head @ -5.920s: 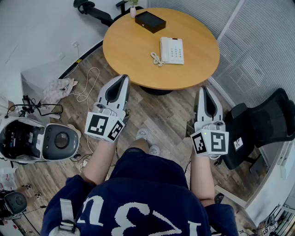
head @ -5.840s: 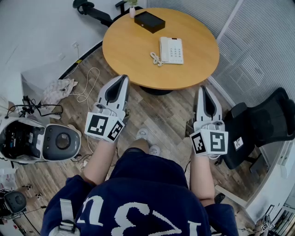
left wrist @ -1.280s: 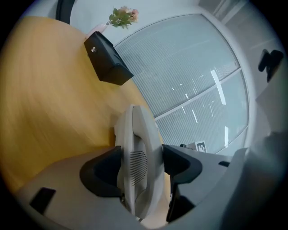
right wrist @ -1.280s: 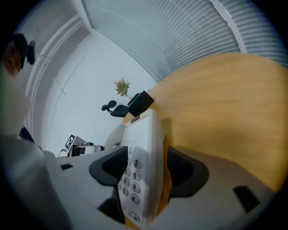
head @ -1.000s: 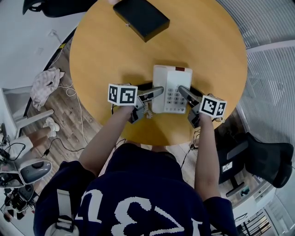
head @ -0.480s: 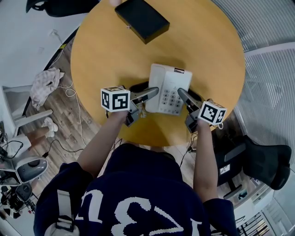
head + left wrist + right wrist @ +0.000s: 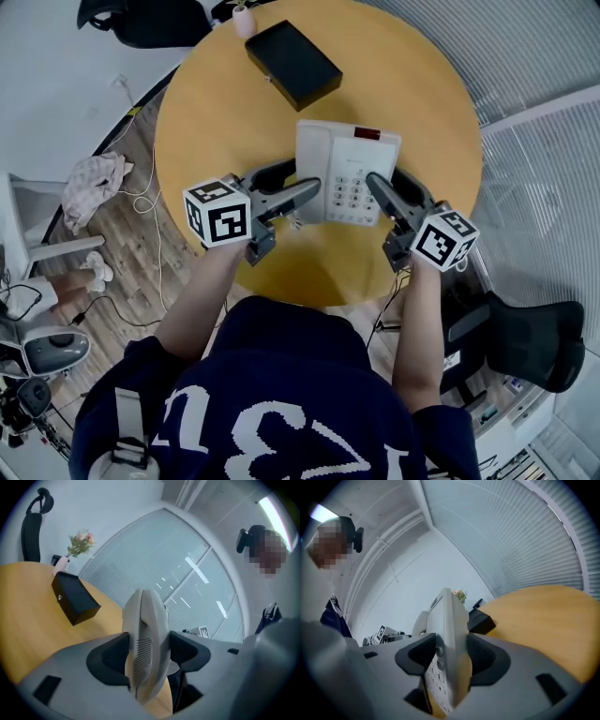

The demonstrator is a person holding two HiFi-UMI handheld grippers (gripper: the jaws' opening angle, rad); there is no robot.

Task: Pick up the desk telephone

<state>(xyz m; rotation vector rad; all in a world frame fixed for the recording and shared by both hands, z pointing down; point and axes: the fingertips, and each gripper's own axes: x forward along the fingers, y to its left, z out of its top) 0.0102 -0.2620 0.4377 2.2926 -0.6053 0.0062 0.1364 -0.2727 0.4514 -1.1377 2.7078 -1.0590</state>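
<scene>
The white desk telephone (image 7: 347,169) hangs in the air above the round wooden table (image 7: 431,103), gripped from both sides. My left gripper (image 7: 305,192) is shut on its handset side, and my right gripper (image 7: 375,183) is shut on its keypad side. In the left gripper view the telephone (image 7: 145,639) stands edge-on, with both dark pads of the left gripper (image 7: 147,660) pressed against it. The right gripper view shows the telephone's (image 7: 450,630) keypad edge clamped in the right gripper (image 7: 451,660). The cord under the phone is mostly hidden.
A black box (image 7: 292,64) lies on the far side of the table, and a small pink vase (image 7: 244,19) stands at the table's far rim. A black office chair (image 7: 534,342) stands at the right. On the floor at the left lies a cloth (image 7: 94,178).
Both grippers have risen together with the telephone between them, lifting it off the tabletop toward the head camera. The grip on both sides has stayed the same.
</scene>
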